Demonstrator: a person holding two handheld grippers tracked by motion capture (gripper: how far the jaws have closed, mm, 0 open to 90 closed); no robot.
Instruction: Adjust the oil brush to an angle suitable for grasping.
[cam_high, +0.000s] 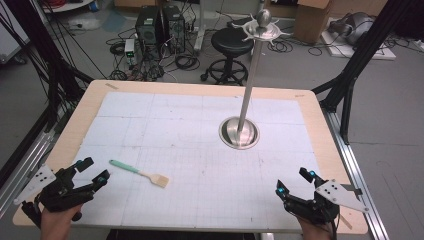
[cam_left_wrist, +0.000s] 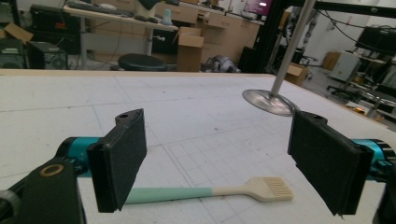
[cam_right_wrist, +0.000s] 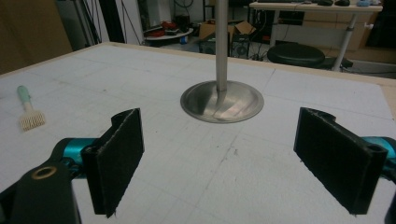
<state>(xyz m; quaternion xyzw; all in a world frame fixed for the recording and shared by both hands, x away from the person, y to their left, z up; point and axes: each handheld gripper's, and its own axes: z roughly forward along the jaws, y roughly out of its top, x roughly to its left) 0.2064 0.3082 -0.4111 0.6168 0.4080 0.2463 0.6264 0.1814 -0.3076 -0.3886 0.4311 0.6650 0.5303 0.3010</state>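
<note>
Left tool: your left tool (cam_high: 92, 170) hangs over the near left corner of the surface, its two black padded jaws spread wide with nothing gripped. In the left gripper view (cam_left_wrist: 217, 163) the brush lies on the surface just past the jaws, across the gap between them, touching neither pad.

Right tool: your right tool (cam_high: 295, 181) sits over the near right corner, jaws standing as wide as the left pair's and empty. In the right gripper view (cam_right_wrist: 217, 163) bare gridded surface shows between the pads.

Hands: your hands come in from the near edge, each wrapped around the black body of its tool.

Brush: the small pastry brush with a mint-green handle and cream bristle head (cam_high: 139, 173) lies flat on the surface just beside the left tool, handle end toward the left, bristles toward the centre. It is well apart from the right tool, and shows at the left edge of the right gripper view (cam_right_wrist: 28, 112).

Surface: the white gridded mat on a light wooden table (cam_high: 200, 200) carries the brush and the stand.

Stand: farther back, right of centre, the tall polished steel pole on a round dished base (cam_high: 240, 132) stands upright, topped by a ball and a ring of hooks; it is well apart from the brush.

Beyond: a black round stool (cam_high: 231, 42) stands on the floor past the far edge.
</note>
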